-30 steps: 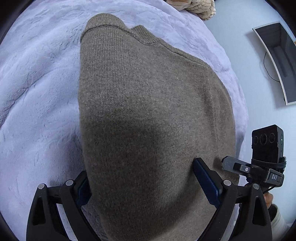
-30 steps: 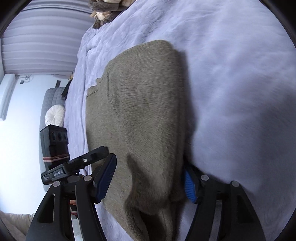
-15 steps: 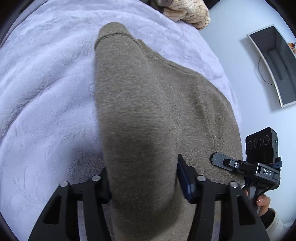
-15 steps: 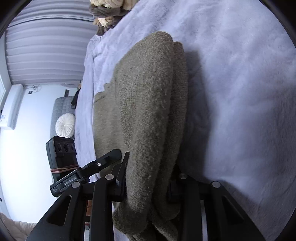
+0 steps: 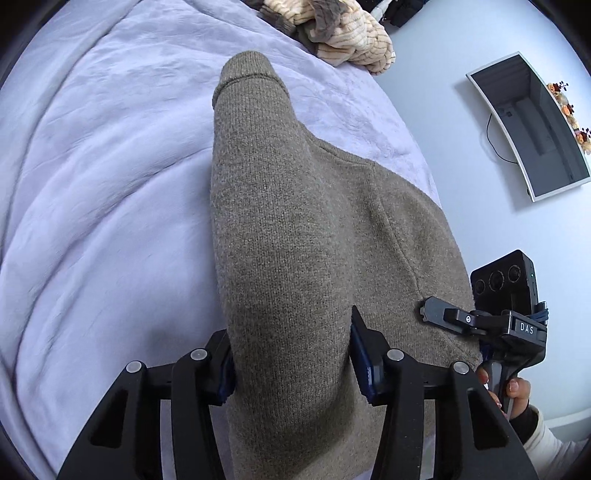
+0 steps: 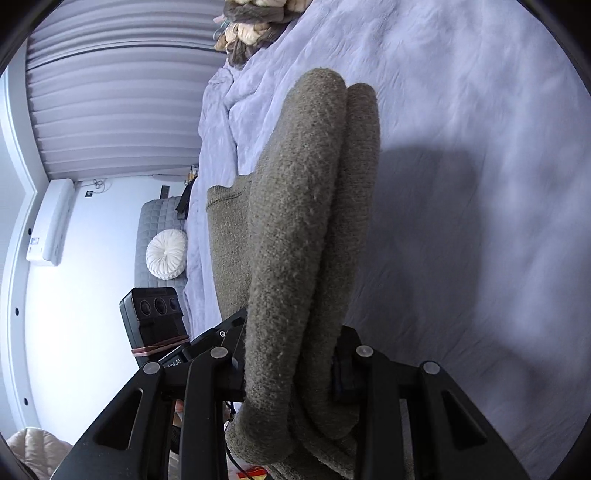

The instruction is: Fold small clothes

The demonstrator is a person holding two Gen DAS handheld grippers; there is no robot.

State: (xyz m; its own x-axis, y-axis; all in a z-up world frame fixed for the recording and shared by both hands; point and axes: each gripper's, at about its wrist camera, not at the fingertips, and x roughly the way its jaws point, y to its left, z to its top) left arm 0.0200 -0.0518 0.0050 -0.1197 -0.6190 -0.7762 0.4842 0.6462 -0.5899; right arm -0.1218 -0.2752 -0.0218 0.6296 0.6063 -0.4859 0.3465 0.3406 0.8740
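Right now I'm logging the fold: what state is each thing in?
Sweater: one edge pinched up into a ridge, the rest flat on the blanket.
Left gripper: shut on the sweater.
Right gripper: shut on a doubled fold of the sweater.
Clothes pile: unfolded, at the blanket's far end.
Screen: dark.

Soft, even daylight, a broad shadow on the bedspread [image 6: 461, 192], strong fisheye bending and dark corners
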